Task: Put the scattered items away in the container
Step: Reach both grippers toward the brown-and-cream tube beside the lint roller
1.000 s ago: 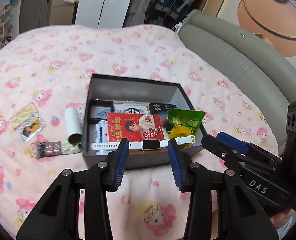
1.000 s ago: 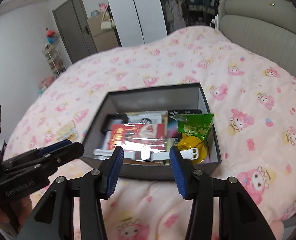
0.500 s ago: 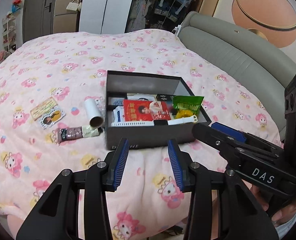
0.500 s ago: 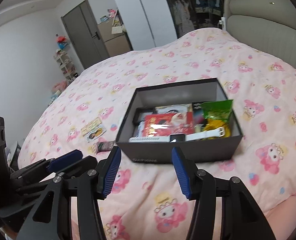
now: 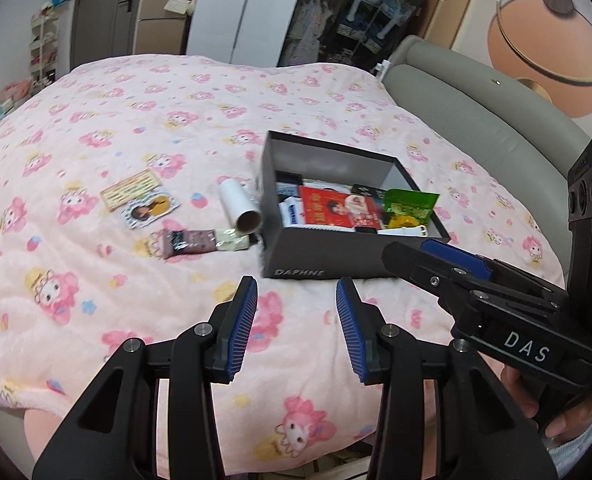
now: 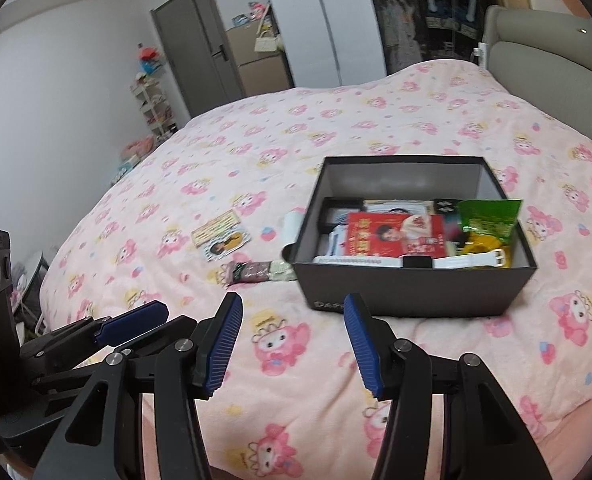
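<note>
- Shoebox [image 5: 327,256], dark grey cardboard with pale lettering on its near wall, sits open on the bed, and it is already well filled: a glossy red packet [image 5: 331,210], a crinkly green snack bag [image 5: 409,202], a white smartwatch [image 6: 415,261] laid along the near wall, and flat cards or booklets underneath.
- Outside it, you have four items on the blanket, all to the box's left: a white cardboard tube [image 5: 240,206] with an open end just beside the wall, a shiny brown-and-cream sachet [image 5: 204,242] near the corner, and farther out a flat yellow card [image 5: 132,189] touching a rounded sticker-like card [image 5: 150,210].
- So the tidy looks partway done to me: most things are in, those four are left.
- Your left gripper [image 5: 296,322] is spread wide with nothing between its ribbed blue pads, hovering short of the box's near wall.
- Your right gripper [image 6: 292,342] is just as wide and empty, low over the blanket in front of the box.
- Pink fleece blanket [image 5: 96,128], soft and printed with cartoon figures, will give under thin cards, so expect fiddly pinches.
</note>
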### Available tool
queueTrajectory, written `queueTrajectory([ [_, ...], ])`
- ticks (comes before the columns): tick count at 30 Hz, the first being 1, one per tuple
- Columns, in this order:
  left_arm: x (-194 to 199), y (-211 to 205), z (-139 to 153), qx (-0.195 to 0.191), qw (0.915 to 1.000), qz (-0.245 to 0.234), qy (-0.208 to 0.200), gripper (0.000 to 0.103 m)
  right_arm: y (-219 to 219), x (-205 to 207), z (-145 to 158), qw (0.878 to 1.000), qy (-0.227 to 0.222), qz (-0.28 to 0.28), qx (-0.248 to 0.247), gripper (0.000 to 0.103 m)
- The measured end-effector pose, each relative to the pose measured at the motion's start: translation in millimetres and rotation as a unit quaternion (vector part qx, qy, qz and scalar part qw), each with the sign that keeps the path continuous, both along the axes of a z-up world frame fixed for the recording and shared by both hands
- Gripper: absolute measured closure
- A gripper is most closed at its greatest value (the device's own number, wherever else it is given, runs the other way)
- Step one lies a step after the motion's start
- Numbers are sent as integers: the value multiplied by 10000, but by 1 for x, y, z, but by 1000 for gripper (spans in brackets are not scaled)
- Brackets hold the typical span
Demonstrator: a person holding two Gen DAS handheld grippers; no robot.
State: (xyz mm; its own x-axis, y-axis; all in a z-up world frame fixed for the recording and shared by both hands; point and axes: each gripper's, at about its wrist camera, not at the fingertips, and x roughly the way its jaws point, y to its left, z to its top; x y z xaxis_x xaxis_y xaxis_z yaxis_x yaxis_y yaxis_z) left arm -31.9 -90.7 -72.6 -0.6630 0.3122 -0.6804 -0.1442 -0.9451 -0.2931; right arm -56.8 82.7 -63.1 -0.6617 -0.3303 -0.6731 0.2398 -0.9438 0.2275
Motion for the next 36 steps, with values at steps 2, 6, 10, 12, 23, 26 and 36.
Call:
queueTrajectory([
  [2, 1, -11, -5, 39, 9999, 116, -27, 61, -8, -2, -5, 9999, -49, 96, 5, 54],
  [6, 4, -33, -15, 118, 9993, 349, -80, 61, -32, -10, -15, 9994, -173, 307, -49, 54],
  [10, -3, -57, -26, 216, 9977, 622, -140, 61, -58, -26, -22, 9981, -213, 576, -66, 54],
  [12, -13, -70, -34, 183, 9946, 1005, -168, 62, -67, -42, -27, 9975, -275, 643, -102, 54],
  [23, -116, -110, -115, 630, 9854, 1280, -926, 65, -103, -107, -89, 9927, -846, 839, 175, 60],
  [26, -137, -114, -131, 924, 9815, 1183, -1192, 65, -110, -123, -108, 9913, -985, 808, 327, 59],
  [36, -185, -107, -177, 1231, 9730, 966, -1695, 64, -114, -151, -154, 9892, -1261, 401, 638, 59],
])
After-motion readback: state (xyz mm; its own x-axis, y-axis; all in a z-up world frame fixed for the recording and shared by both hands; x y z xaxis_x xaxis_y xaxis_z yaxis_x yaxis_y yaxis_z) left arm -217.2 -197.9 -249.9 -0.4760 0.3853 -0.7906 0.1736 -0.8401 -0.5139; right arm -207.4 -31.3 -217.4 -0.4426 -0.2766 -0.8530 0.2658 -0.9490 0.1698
